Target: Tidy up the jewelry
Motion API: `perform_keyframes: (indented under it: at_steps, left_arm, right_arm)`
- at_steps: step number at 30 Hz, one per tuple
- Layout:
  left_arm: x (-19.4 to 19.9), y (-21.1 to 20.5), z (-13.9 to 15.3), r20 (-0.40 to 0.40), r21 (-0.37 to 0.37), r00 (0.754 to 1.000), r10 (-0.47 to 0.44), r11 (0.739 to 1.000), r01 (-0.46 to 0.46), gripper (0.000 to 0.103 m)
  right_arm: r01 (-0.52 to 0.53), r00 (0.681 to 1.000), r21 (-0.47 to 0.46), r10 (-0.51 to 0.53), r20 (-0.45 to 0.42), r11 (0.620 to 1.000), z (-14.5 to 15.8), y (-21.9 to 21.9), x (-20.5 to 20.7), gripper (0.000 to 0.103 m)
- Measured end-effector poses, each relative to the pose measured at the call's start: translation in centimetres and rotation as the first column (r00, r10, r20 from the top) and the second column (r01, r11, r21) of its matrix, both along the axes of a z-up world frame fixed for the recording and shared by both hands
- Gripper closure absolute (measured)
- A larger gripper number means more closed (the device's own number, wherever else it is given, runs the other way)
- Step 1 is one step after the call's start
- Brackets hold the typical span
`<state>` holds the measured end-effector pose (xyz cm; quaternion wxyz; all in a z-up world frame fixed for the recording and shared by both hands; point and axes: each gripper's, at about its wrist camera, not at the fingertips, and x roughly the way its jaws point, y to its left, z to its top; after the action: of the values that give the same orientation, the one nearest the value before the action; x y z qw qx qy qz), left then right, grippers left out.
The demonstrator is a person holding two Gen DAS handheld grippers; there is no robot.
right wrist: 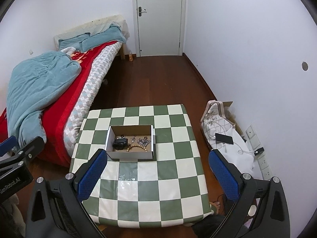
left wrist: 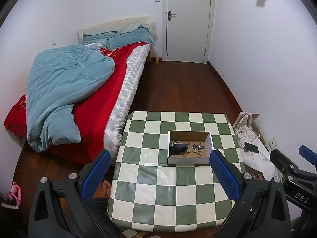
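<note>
A shallow cardboard box (left wrist: pixel 210 138) (right wrist: pixel 129 155) stands on the green and white checkered table (left wrist: pixel 174 204) (right wrist: pixel 150 188). Inside lie a black watch (left wrist: pixel 179 147) (right wrist: pixel 119 143), a wooden bead bracelet (left wrist: pixel 195 153) (right wrist: pixel 137 146), a silver chain (left wrist: pixel 199 147) (right wrist: pixel 143 141) and small rings. My left gripper (left wrist: pixel 159 173) is open and empty, held high above the table's near side. My right gripper (right wrist: pixel 157 172) is open and empty too, at about the same height. Each gripper shows at the edge of the other's view.
A bed (left wrist: pixel 83 91) with a red cover and blue duvet stands left of the table. A bag with a phone (right wrist: pixel 223 138) on it lies on the floor to the right, by the wall. A closed white door (left wrist: pixel 188 19) is at the far end.
</note>
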<state>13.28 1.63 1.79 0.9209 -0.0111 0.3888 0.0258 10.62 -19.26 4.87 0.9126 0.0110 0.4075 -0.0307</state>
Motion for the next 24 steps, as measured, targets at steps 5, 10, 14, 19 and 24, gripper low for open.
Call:
perform_keyframes:
  at_steps: [5, 10, 14, 19, 24]
  left_arm:
    - [-0.13, -0.11, 0.07, 0.002, 0.008, 1.000, 0.002, 1.000, -0.002, 0.001]
    - [-0.16, -0.21, 0.15, 0.004, 0.012, 1.000, -0.004, 1.000, 0.003, 0.001]
    - [-0.26, -0.27, 0.18, 0.008, 0.014, 1.000, -0.002, 1.000, 0.002, 0.001]
    - [-0.61, -0.25, 0.31, 0.013, 0.015, 1.000, -0.009, 1.000, 0.008, 0.001]
    - [-0.70, -0.30, 0.44, 0.014, 0.013, 1.000, -0.007, 1.000, 0.007, 0.001]
  right_arm:
    - [-0.006, 1.000, -0.003, 0.006, 0.004, 1.000, 0.22, 0.35, 0.10, 0.000]
    - [-0.013, 1.000, -0.002, 0.013, 0.000, 1.000, 0.31, 0.52, 0.17, 0.000]
    - [-0.011, 1.000, -0.002, 0.011, 0.001, 1.000, 0.39, 0.52, 0.17, 0.000]
    - [-0.014, 1.000, -0.002, 0.014, 0.001, 1.000, 0.39, 0.54, 0.16, 0.000]
    - [-0.013, 1.000, -0.005, 0.013, 0.004, 1.000, 0.56, 0.49, 0.18, 0.000]
